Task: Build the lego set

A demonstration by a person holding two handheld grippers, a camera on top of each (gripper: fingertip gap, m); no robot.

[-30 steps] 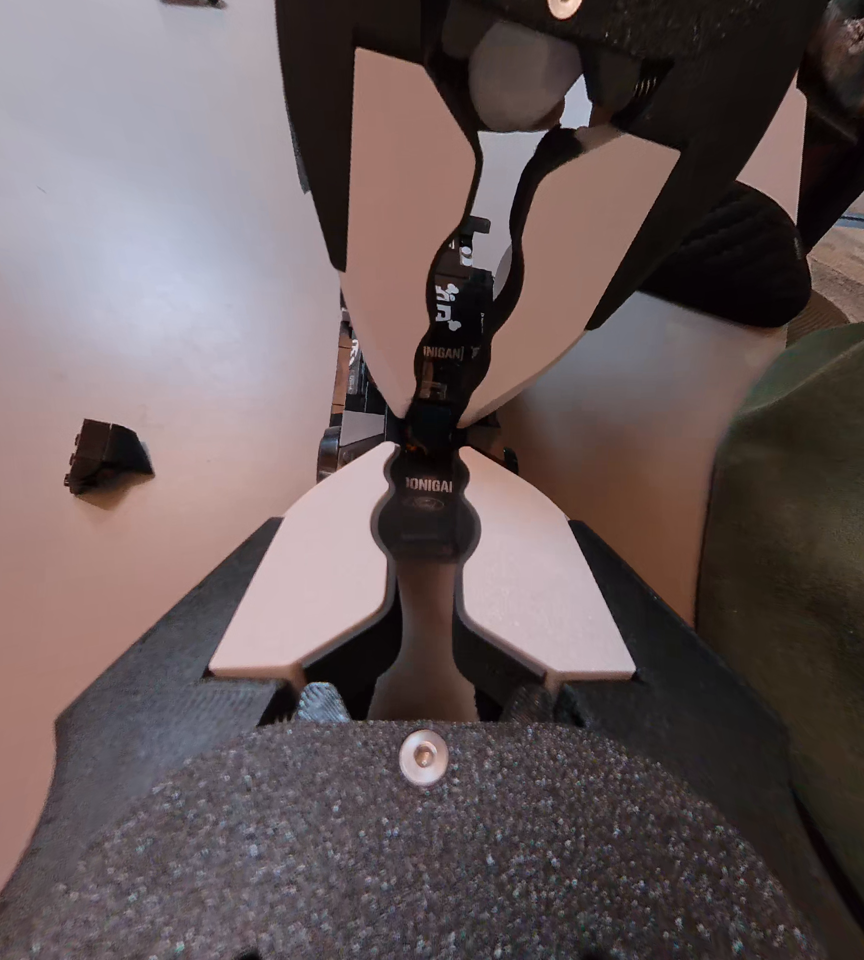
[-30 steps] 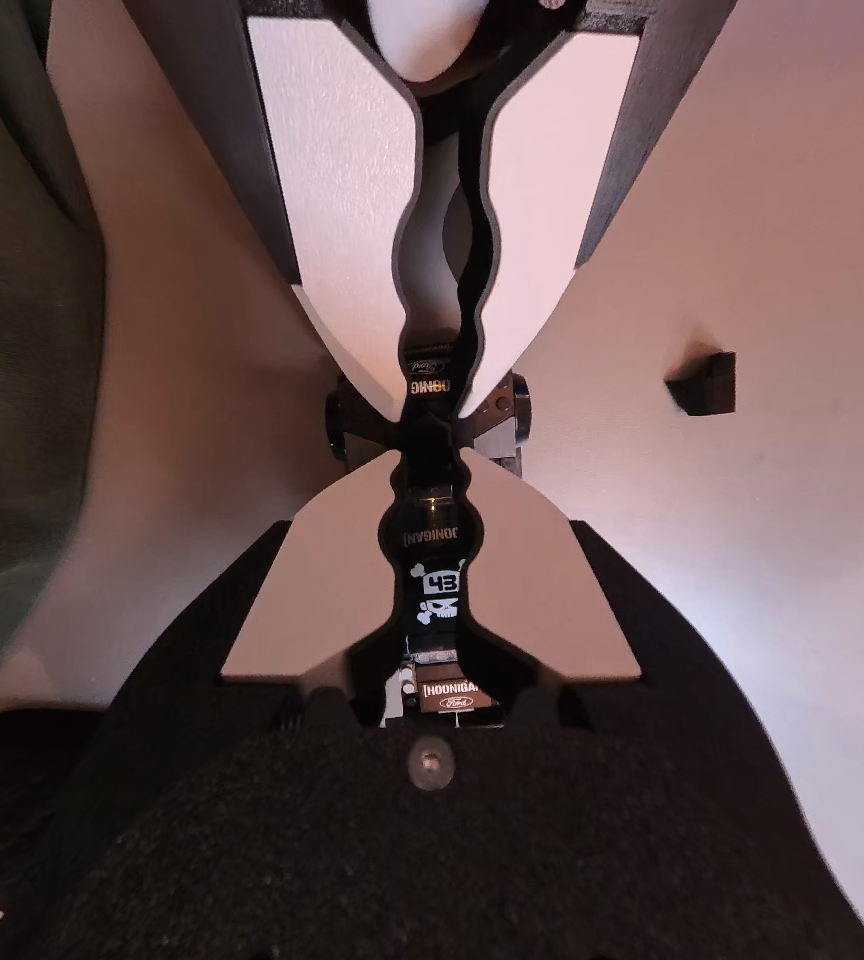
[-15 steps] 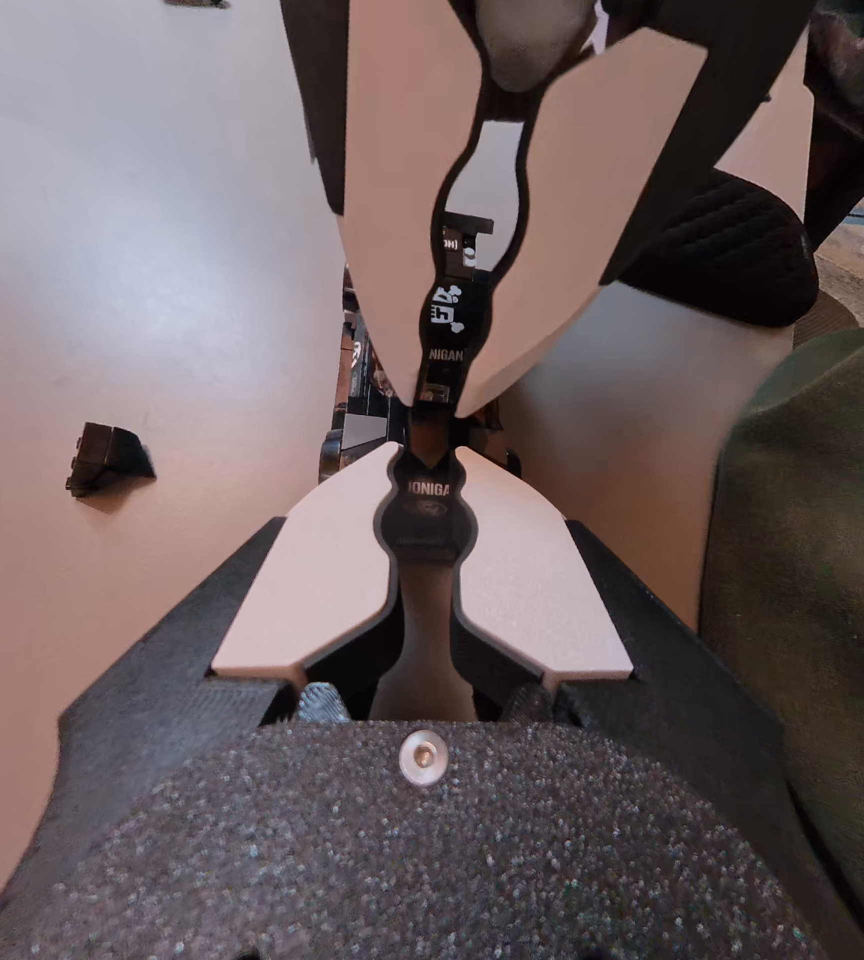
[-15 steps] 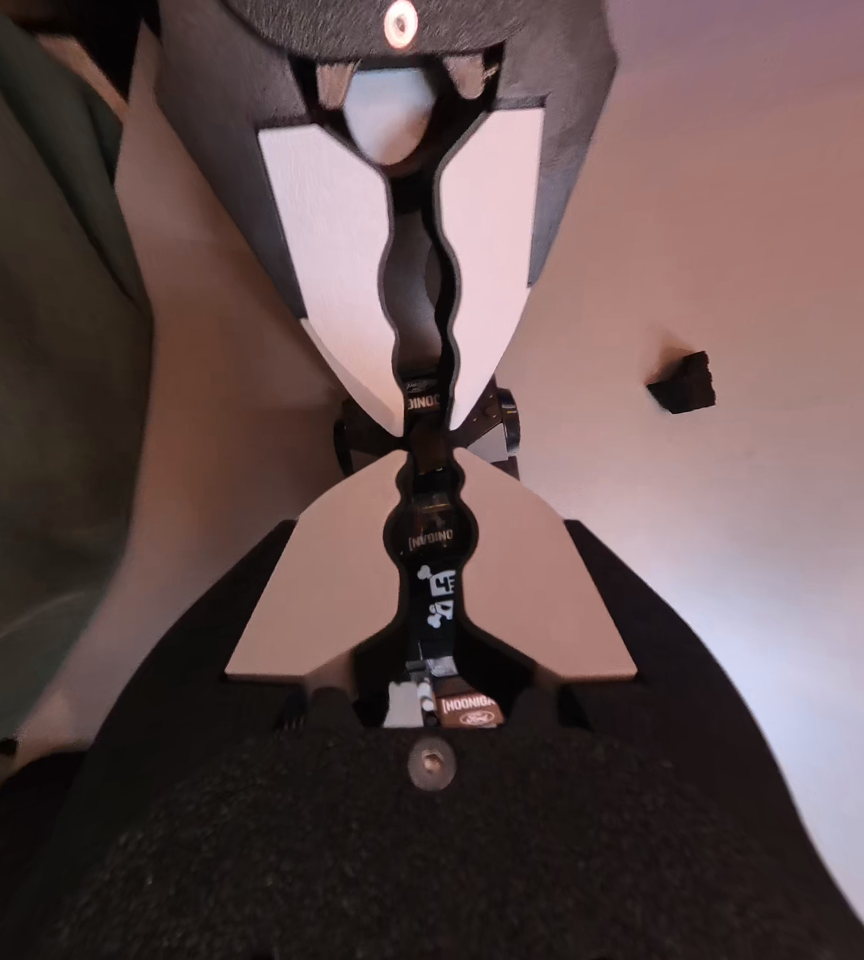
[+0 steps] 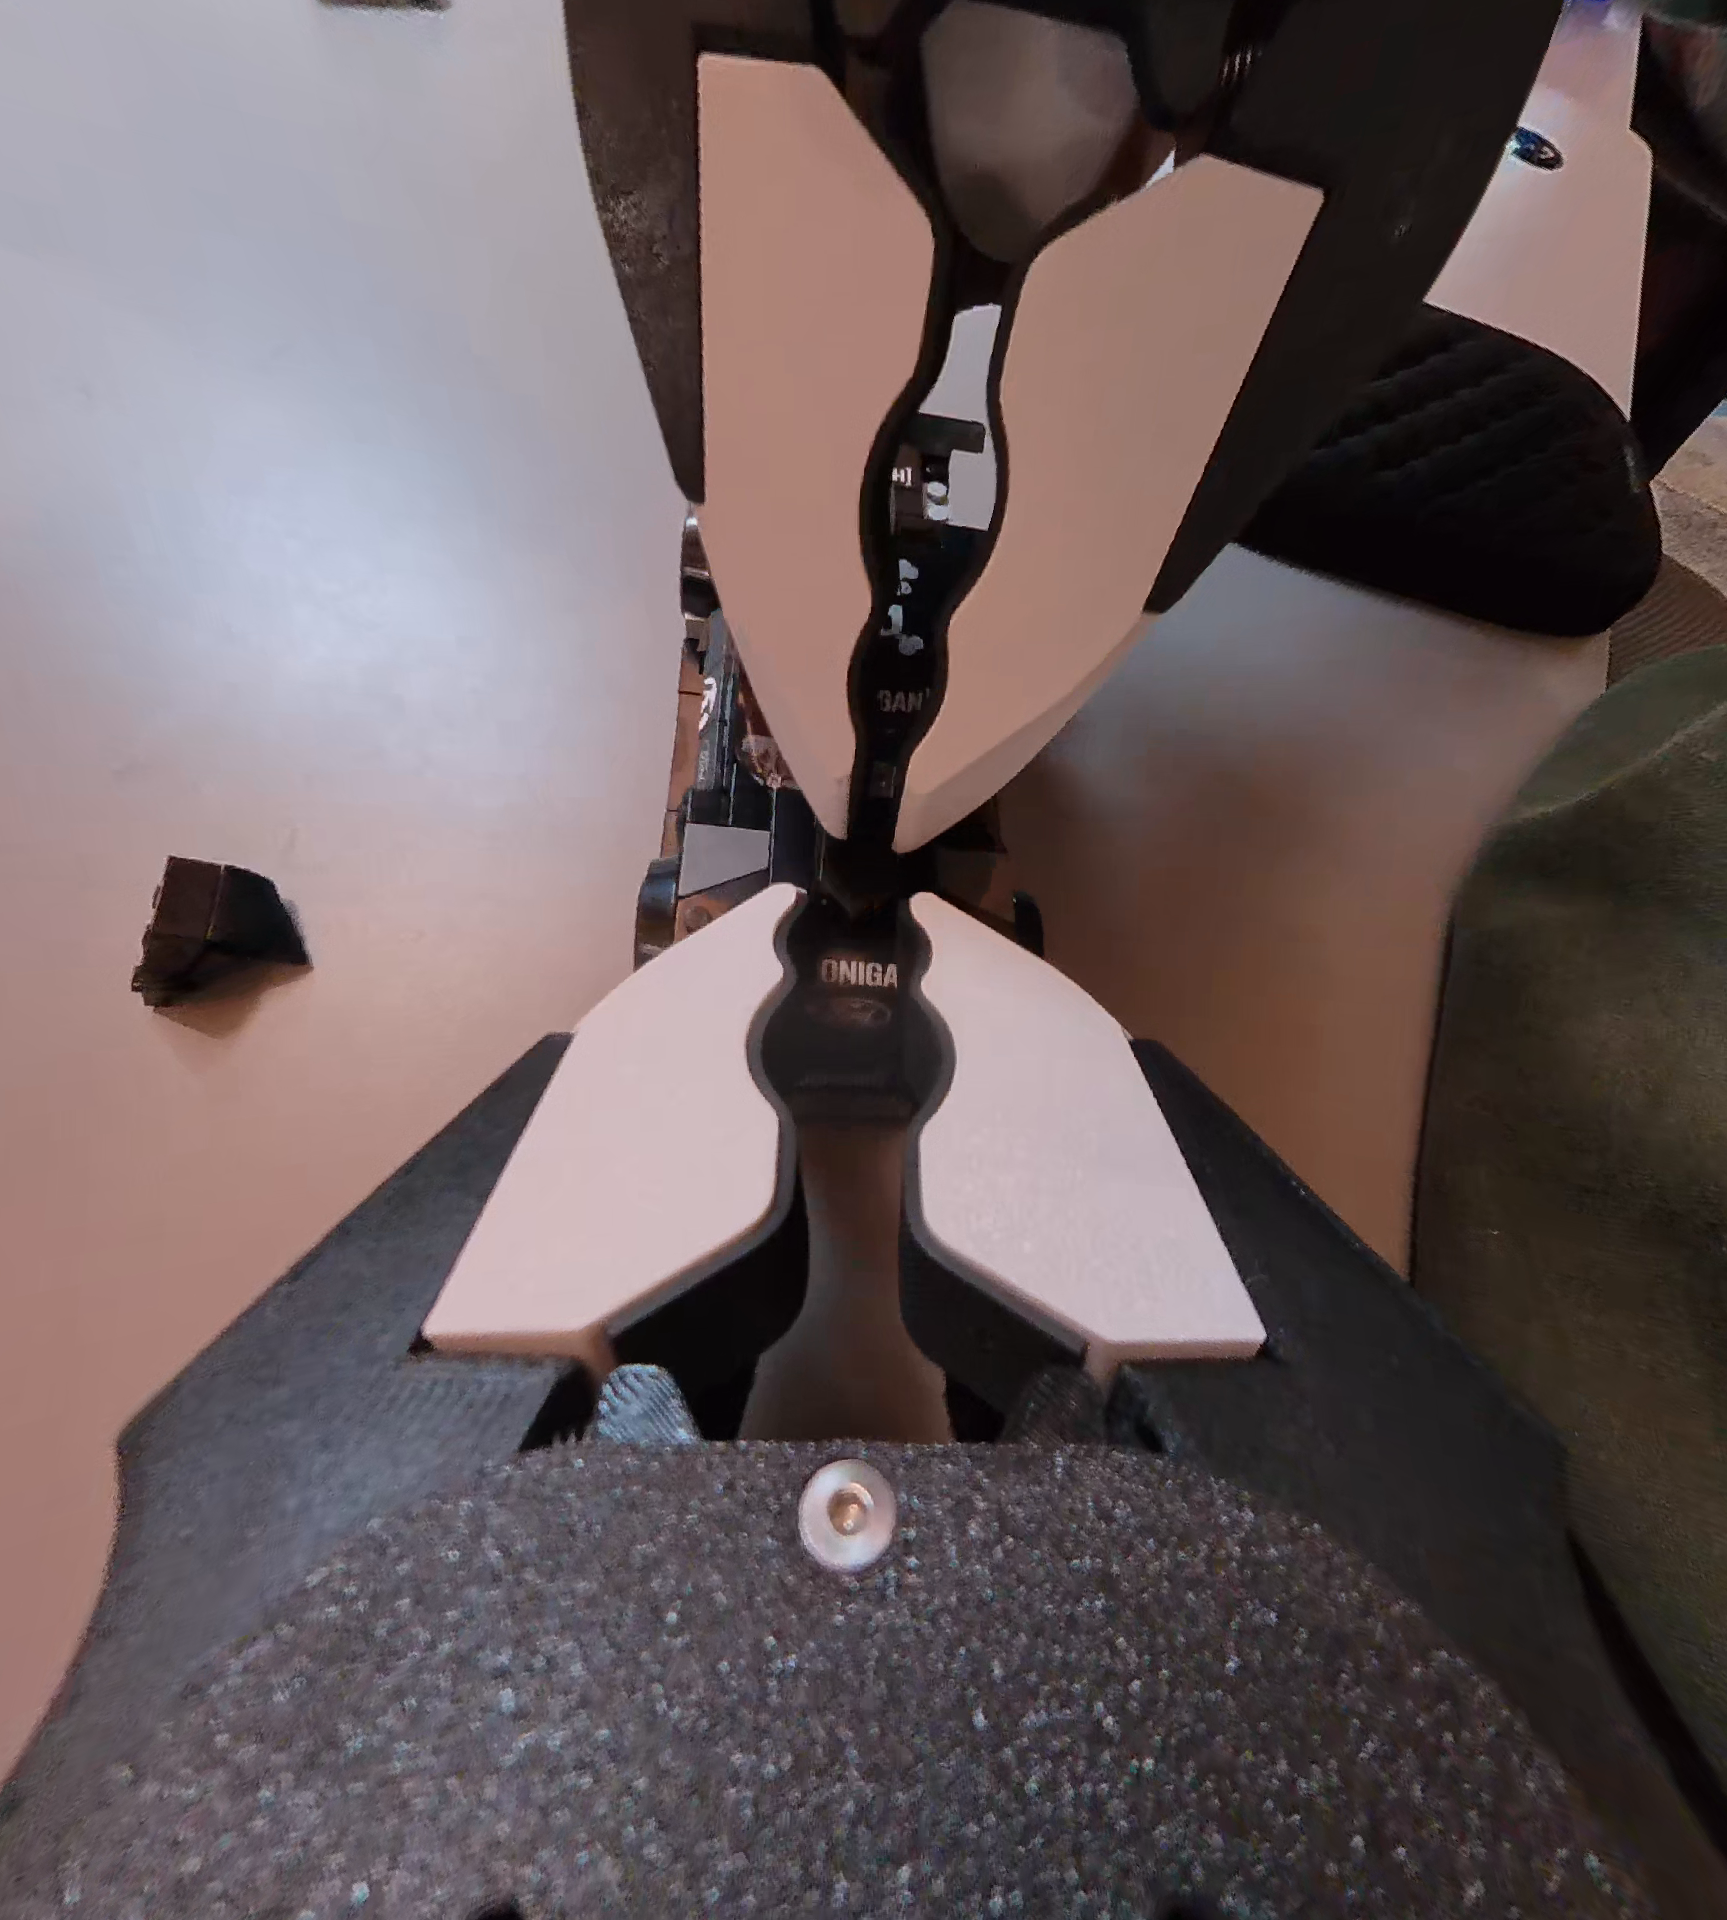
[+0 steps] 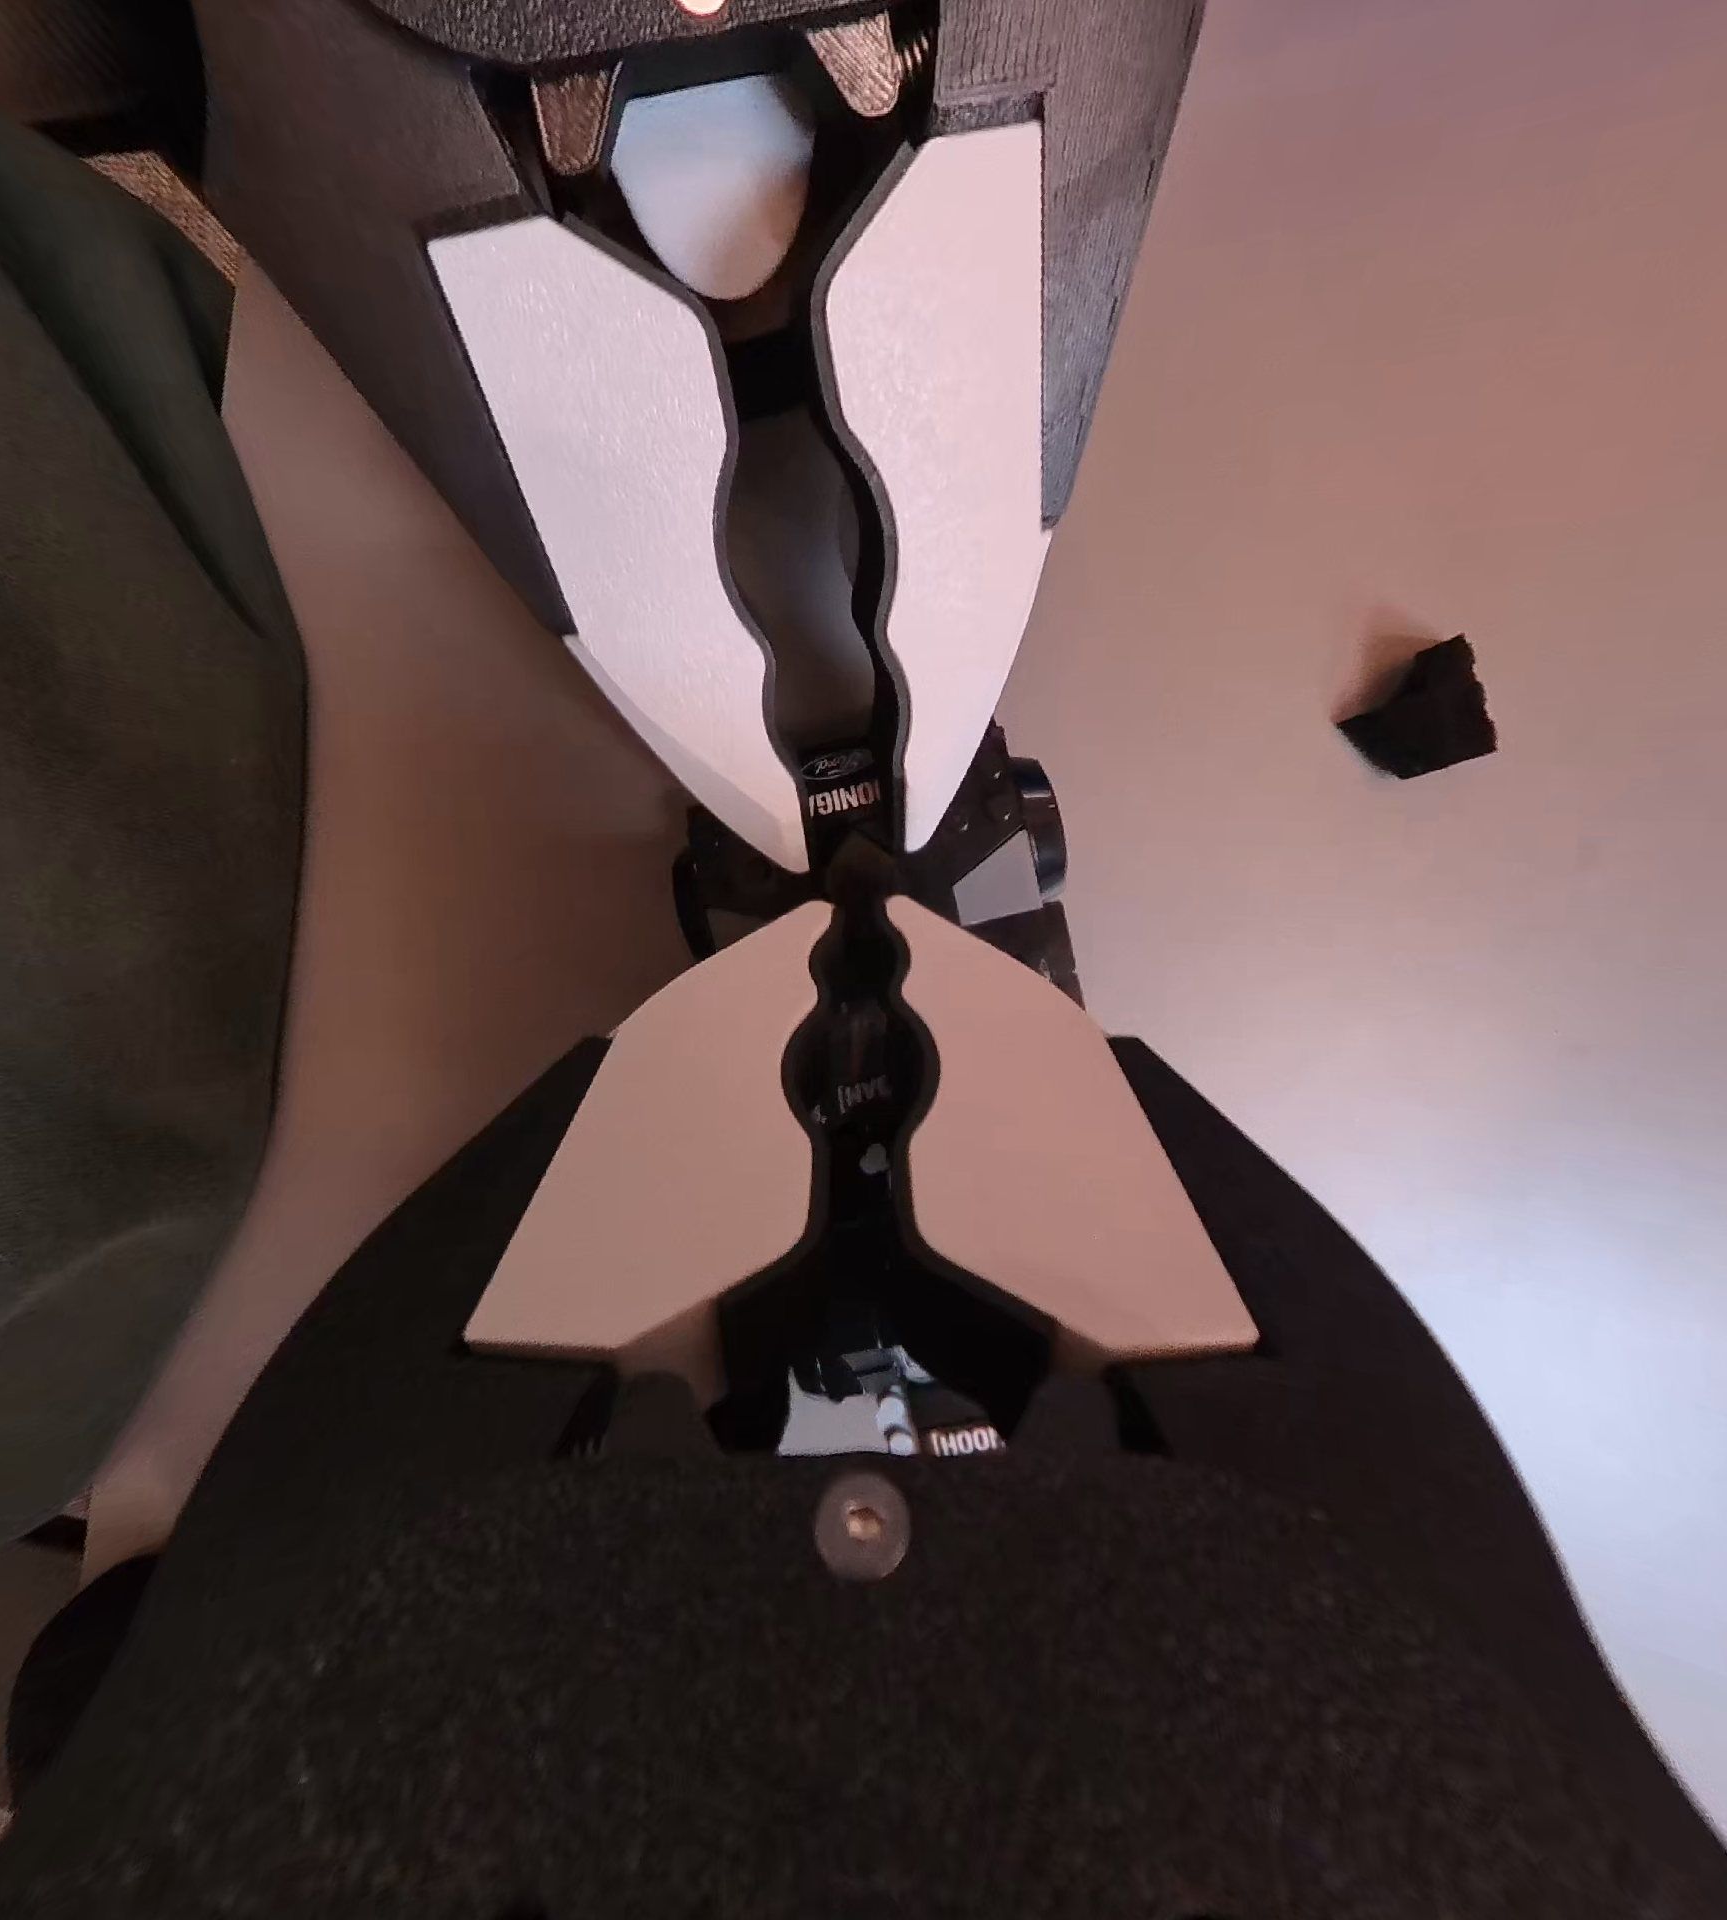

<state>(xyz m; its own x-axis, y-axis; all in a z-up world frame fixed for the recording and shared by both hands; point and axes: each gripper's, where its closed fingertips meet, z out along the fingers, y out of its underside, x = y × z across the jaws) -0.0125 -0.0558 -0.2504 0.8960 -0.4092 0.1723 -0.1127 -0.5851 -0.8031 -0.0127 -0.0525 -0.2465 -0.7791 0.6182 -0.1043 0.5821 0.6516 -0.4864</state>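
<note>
A black lego car [image 5: 854, 1039] with white printed stickers lies on the white table [image 5: 215, 468], mostly hidden under both grippers. My left gripper [image 5: 854, 899] is shut around its middle, with a narrow gap between the pads. My right gripper [image 6: 859, 909] faces it tip to tip and is shut to a thin slit on the same car [image 6: 859, 1081]. It also shows in the left wrist view [image 5: 874, 831], and the left gripper in the right wrist view [image 6: 854, 836]. Wheels [image 5: 661, 904] stick out beside the fingers. What the tips pinch is hidden.
A loose small black lego piece [image 5: 215, 930] lies on the table to the side, also in the right wrist view [image 6: 1420, 707]. A person's green sleeve [image 5: 1617, 1143] is close on the other side. A black chair seat [image 5: 1461, 478] is beyond the table edge. The tips of both grippers are at nearly the same place. From the left gripper's tips to the loose small black lego piece [image 5: 215, 930] is close to 10 cm. Look for it in the right wrist view [image 6: 1421, 703] too.
My right gripper's jaws have closed tighter and it has shifted a little over the car. My left gripper has stayed shut in place.
</note>
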